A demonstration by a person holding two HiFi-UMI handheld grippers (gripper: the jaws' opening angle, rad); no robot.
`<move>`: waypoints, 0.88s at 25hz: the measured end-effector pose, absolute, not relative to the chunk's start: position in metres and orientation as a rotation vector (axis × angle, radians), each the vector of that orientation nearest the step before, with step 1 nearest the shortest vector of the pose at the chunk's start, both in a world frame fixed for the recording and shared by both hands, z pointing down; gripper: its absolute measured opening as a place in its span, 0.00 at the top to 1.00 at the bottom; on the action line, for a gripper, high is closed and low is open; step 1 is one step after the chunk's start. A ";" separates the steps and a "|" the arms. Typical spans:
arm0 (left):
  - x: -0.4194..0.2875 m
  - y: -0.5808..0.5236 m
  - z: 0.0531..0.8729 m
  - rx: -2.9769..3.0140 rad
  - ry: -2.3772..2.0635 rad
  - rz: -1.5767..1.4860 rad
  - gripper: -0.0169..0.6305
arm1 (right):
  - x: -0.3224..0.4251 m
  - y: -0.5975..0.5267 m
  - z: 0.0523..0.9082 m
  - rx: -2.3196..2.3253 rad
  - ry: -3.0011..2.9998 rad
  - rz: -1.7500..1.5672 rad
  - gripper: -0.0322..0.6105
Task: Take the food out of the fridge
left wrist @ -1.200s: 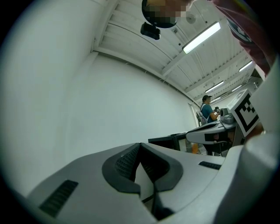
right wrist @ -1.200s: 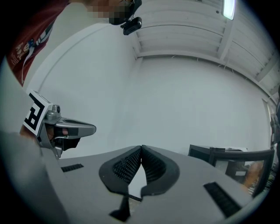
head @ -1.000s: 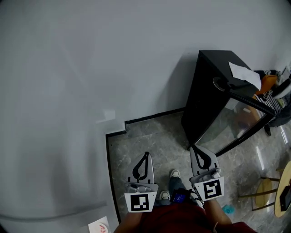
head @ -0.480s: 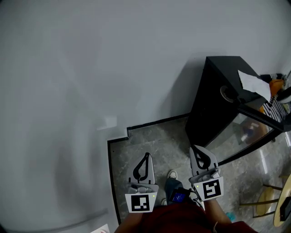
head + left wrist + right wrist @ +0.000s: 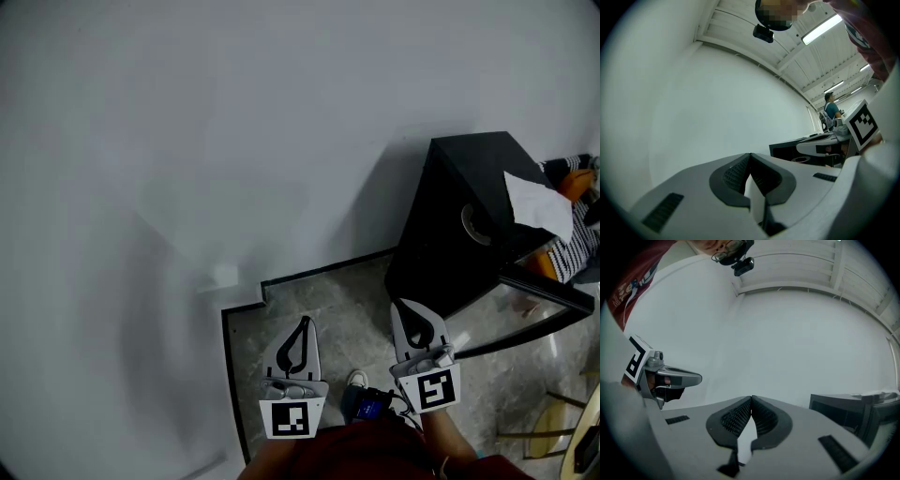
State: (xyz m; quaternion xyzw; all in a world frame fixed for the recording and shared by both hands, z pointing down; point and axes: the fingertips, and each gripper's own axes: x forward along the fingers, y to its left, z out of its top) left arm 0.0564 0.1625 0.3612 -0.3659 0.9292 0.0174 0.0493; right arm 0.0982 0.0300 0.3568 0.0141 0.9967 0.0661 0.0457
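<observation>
Black and boxy, the cabinet [image 5: 459,216] against the white wall [image 5: 234,141] is the only thing here that could be the fridge. It stands ahead and to the right of the person, with a white sheet [image 5: 539,202] lying on its top. No food shows in any view, so I take it to be shut inside, or at least out of sight.

The left gripper [image 5: 302,322] and right gripper [image 5: 405,309] hang side by side over the grey stone floor [image 5: 281,300], pointing at the wall. Both have their ribbed pads pressed tip to tip with nothing between them. Neither touches the cabinet, though the right one is nearer to it.

What the food is, I can't say. Anything chilled may well be damp and slippery. A carton or tub would probably be stiff enough to pinch across its middle, while a bag or wrapped item would call for a light squeeze at a firm edge. The door has to come open first, most likely for the right gripper.
</observation>
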 end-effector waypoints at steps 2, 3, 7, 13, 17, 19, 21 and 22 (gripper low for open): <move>0.040 0.149 0.362 -1.123 2.832 0.043 0.95 | 0.082 0.017 0.357 0.037 3.040 0.196 0.92; 0.031 0.142 0.362 -1.128 2.829 0.043 0.95 | 0.075 0.010 0.357 0.032 3.039 0.194 0.91; 0.005 0.116 0.362 -1.140 2.823 0.051 0.95 | 0.050 -0.018 0.358 0.027 3.040 0.204 0.92; -0.019 0.094 0.362 -1.147 2.820 0.065 0.95 | 0.021 -0.036 0.356 0.042 3.036 0.208 0.91; -0.036 0.082 0.359 -1.162 2.802 0.078 0.95 | 0.003 -0.042 0.359 0.042 3.045 0.214 0.91; -0.046 0.076 0.360 -1.185 2.799 0.088 0.95 | -0.006 -0.046 0.362 0.024 3.052 0.213 0.91; -0.059 0.071 0.364 -1.211 2.798 0.093 0.95 | -0.018 -0.050 0.365 0.004 3.056 0.226 0.92; -0.066 0.068 0.365 -1.224 2.788 0.095 0.95 | -0.025 -0.052 0.366 -0.007 3.056 0.235 0.91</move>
